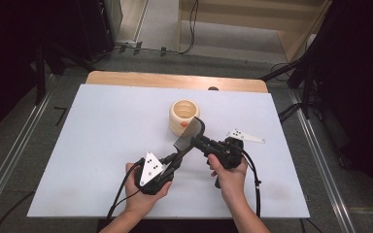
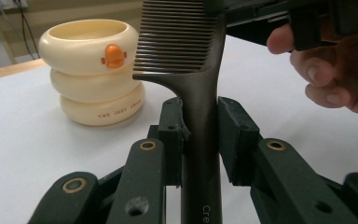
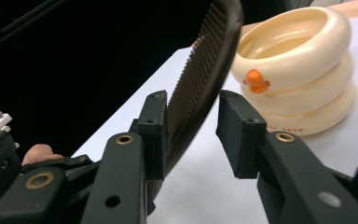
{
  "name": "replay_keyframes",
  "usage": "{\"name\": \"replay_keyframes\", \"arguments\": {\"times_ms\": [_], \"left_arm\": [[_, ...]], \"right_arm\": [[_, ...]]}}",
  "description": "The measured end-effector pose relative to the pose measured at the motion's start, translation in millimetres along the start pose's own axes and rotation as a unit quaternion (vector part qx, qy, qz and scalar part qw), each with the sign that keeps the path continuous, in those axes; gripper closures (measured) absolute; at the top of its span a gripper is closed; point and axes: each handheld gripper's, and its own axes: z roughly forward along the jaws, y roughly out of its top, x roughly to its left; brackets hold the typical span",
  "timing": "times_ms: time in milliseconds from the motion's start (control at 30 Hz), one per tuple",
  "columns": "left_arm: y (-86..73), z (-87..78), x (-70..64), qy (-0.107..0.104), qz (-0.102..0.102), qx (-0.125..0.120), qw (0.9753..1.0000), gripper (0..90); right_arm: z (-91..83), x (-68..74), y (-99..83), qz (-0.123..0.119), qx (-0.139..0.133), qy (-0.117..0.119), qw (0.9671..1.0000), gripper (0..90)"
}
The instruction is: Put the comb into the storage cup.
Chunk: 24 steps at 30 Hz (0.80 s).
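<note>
Left gripper: clamped on comb handle.
Right gripper: jaws apart, straddling comb's toothed end.
Comb: spans both grippers, above table.
Cup: just beyond both grippers.

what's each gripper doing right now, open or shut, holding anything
Left gripper: shut on the handle of the dark comb.
Right gripper: open, jaws either side of the comb's toothed end, not clamped on it.

Overhead view; two close gripper-mounted views
</note>
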Motion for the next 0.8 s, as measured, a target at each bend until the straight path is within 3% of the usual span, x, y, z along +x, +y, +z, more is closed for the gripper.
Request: {"name": "replay_keyframes", "arguments": {"times_ms": [300,333,367,400,433,600,667,700,733,800], "left_arm": [[-0.6,0.4,-5.1,-0.013,0.009,-0.008,0.9998,72.6],[-0.9,0.5,-4.7,-0.016,0.009,-0.012,0.9998,72.6],[-0.6,2.6,-2.7,-0.026,0.003,-0.008,0.9996,72.5],[-0.6,2.6,-2.7,-0.026,0.003,-0.008,0.9996,72.5],[-1.0,2.8,-1.8,-0.026,0.005,-0.01,0.9996,72.4],[-0.5,2.8,2.7,-0.044,-0.007,-0.024,0.9987,62.7],[0.1,3.8,5.3,-0.051,-0.011,-0.021,0.9984,52.8],[0.4,4.5,6.8,-0.055,-0.012,-0.019,0.9982,52.8],[0.2,4.7,8.4,-0.056,-0.011,-0.022,0.9981,46.3],[-0.2,5.1,11.2,-0.043,-0.006,-0.027,0.9987,41.5]], "right_arm": [[-0.1,-0.9,-1.6,0.017,-0.004,0.022,0.9996,75.5],[-0.5,-1.9,-1.5,0.022,-0.006,0.032,0.9992,77.3],[-1.5,-3.7,-1.0,0.042,-0.009,0.06,0.9973,80.6],[-1.5,-3.7,-1.0,0.042,-0.009,0.06,0.9973,80.6],[-2.0,-2.9,-0.5,0.047,-0.011,0.075,0.996,81.9],[-5.0,1.9,0.2,0.025,-0.025,0.074,0.9966,82.0],[-7.0,4.0,1.1,-0.006,-0.034,0.058,0.9977,82.1],[-7.0,4.0,1.1,-0.006,-0.034,0.058,0.9977,82.1],[-8.6,5.3,1.0,-0.023,-0.038,0.044,0.9981,82.1],[-8.9,5.7,1.1,-0.031,-0.04,0.039,0.998,82.1]]}}
